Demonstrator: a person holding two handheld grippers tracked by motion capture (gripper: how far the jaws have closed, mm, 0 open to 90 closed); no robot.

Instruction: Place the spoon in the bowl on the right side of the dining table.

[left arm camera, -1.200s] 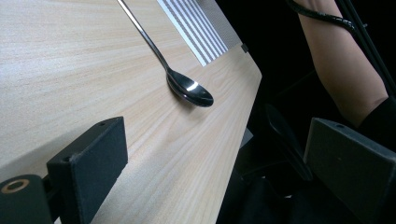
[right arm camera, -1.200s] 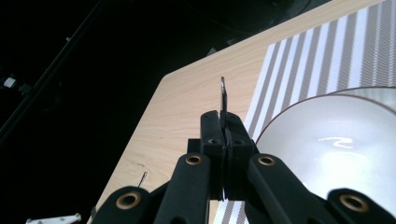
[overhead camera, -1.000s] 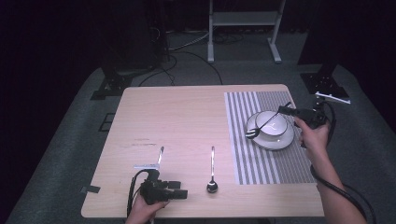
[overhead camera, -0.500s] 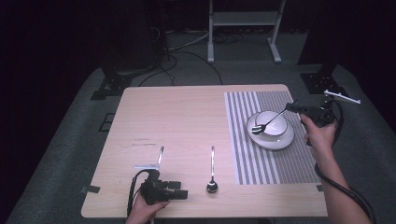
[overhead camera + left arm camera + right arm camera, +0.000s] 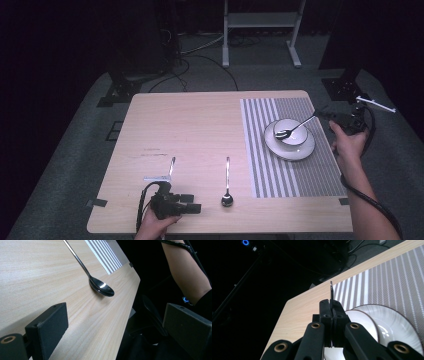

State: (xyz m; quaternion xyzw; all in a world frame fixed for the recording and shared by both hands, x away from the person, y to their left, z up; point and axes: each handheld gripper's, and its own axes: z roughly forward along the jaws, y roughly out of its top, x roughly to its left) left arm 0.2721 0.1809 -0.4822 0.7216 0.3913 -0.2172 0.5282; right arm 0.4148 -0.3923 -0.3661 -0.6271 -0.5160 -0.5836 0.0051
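A spoon (image 5: 226,186) and a knife (image 5: 171,167) lie apart on the wooden table (image 5: 190,125); a metal stand (image 5: 260,20) stands beyond.

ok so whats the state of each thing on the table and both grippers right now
fork: gripped by its handle, tines over the small plate
right gripper: shut on the fork
left gripper: open, holding nothing
spoon: lying flat on the table, untouched
knife: lying flat on the table
small plate: stacked on the large plate

A pale wood-grain desk (image 5: 200,130) is seen under a grey-and-white striped mat (image 5: 280,170), a white dark-rimmed plate (image 5: 290,148), silver spoons (image 5: 227,185) and black grippers (image 5: 192,209).
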